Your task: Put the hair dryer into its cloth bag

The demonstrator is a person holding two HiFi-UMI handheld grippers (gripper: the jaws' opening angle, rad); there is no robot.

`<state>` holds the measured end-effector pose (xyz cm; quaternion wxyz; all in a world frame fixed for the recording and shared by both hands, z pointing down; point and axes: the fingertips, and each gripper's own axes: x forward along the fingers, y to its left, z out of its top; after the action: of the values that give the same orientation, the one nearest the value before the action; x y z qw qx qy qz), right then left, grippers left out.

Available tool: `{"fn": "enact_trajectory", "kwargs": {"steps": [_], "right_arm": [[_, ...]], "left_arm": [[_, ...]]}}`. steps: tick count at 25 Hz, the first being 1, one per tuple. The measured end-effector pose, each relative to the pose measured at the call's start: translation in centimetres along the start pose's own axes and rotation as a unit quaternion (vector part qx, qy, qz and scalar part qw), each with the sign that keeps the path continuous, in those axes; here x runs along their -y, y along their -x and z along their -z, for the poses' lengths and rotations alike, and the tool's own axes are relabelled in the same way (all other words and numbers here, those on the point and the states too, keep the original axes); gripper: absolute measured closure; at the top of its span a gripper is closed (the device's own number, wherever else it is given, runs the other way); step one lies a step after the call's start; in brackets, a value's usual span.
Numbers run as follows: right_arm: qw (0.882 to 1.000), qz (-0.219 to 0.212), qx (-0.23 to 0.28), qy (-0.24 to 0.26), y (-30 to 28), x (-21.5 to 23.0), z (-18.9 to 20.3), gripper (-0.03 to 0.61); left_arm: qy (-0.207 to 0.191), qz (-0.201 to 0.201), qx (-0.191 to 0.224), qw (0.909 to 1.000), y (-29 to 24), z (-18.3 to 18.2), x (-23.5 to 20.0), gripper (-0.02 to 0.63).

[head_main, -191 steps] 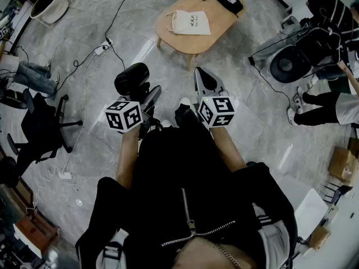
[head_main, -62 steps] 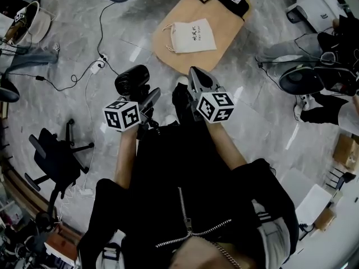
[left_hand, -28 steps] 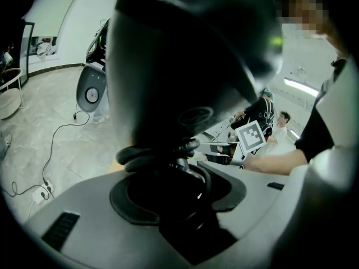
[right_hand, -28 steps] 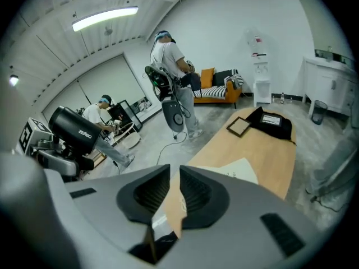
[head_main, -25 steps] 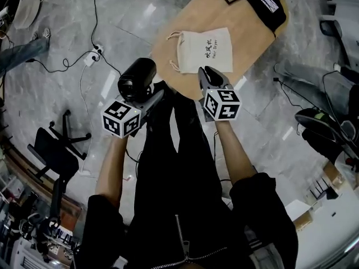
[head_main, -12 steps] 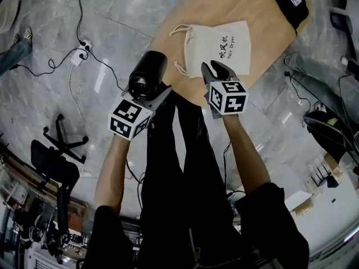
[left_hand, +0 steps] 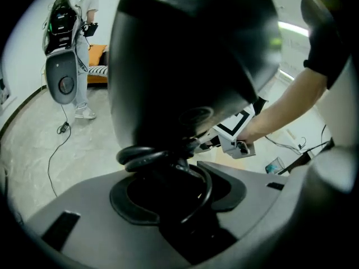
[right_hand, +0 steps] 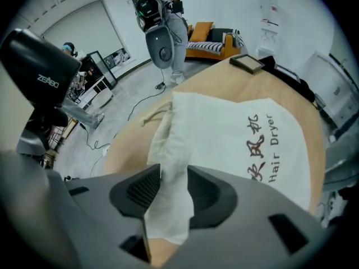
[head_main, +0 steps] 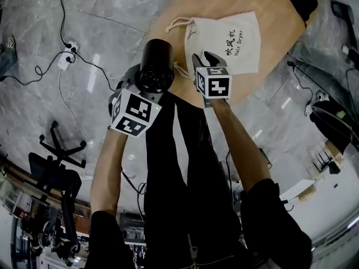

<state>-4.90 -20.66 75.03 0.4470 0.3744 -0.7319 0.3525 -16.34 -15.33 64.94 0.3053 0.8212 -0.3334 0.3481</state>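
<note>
Our left gripper (left_hand: 179,192) is clamped on the glossy black hair dryer (head_main: 156,66). Its jaws close on the handle, where the looped black cord (left_hand: 168,156) bunches up. The barrel rises above them, its round end turned up toward us in the head view.

Our right gripper (right_hand: 168,192) holds nothing. Its jaws have just been opening and now stand apart, pointing steeply down. A raised fold at the mouth edge of the cream cloth drawstring bag (right_hand: 235,144) shows in the gap between them, not pinched.

The dryer hangs in the air just beside the right gripper, by the near edge of the light brown oval wooden table (head_main: 196,7), and it is not in the bag.

The bag lies flat on the table with its mouth and knotted drawstring (head_main: 171,22) toward us. Dark print on its upper face reads "Hair Dryer". Farther along the table lie a black pouch (right_hand: 280,72) and a small dark-framed square (right_hand: 247,63).

Around the table we see a grey marbled floor (head_main: 101,15). A white power strip (head_main: 67,50) with trailing cable lies to the left, and a black office chair (head_main: 61,150) stands below it. In the right gripper view, a person (right_hand: 178,49) stands beyond the table, near an orange sofa (right_hand: 207,41).
</note>
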Motion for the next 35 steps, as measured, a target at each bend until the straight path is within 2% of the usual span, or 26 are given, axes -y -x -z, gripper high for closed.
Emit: {"fn": "enact_trajectory", "kwargs": {"steps": [1, 2, 6, 10, 14, 18, 22, 26, 31, 35], "right_arm": [[1.0, -0.002, -0.002, 0.002, -0.3, 0.1, 0.3, 0.424], [1.0, -0.007, 0.0, 0.003, -0.5, 0.1, 0.4, 0.457], [0.999, -0.035, 0.036, -0.012, 0.1, 0.5, 0.5, 0.528], [0.995, -0.066, 0.071, -0.031, 1.9, 0.5, -0.1, 0.532], [0.992, -0.078, 0.091, -0.035, 3.5, 0.3, -0.7, 0.535], [0.989, -0.093, 0.109, -0.049, 5.1, 0.3, -1.1, 0.535], [0.985, -0.109, 0.12, -0.058, 7.1, 0.3, -1.5, 0.535], [0.982, -0.123, 0.13, -0.062, 8.9, 0.2, -1.6, 0.535], [0.978, -0.143, 0.137, -0.069, 10.8, 0.0, -1.6, 0.535], [0.978, -0.153, 0.131, -0.048, 11.7, -0.5, -1.3, 0.535]], "left_arm": [[-0.012, -0.002, -0.006, 0.9999, -0.3, 0.2, -0.2, 0.399], [-0.025, -0.004, -0.013, 0.9996, -0.5, 0.5, -0.3, 0.399], [-0.062, -0.005, -0.033, 0.9975, -1.7, 1.7, -0.4, 0.399], [-0.097, -0.012, -0.057, 0.9936, -2.8, 2.8, -0.4, 0.399], [-0.164, -0.035, -0.082, 0.9825, -3.8, 2.8, -0.5, 0.399], [-0.267, -0.048, -0.114, 0.9559, -5.5, 2.4, 0.0, 0.399], [-0.335, -0.064, -0.15, 0.928, -7.7, 2.4, 0.0, 0.399], [-0.383, -0.103, -0.181, 0.8998, -9.2, 2.4, -1.3, 0.399], [-0.428, -0.121, -0.205, 0.8719, -10.5, 2.3, -1.2, 0.397], [-0.46, -0.137, -0.215, 0.8505, -11.6, 1.7, -0.3, 0.396]]}}
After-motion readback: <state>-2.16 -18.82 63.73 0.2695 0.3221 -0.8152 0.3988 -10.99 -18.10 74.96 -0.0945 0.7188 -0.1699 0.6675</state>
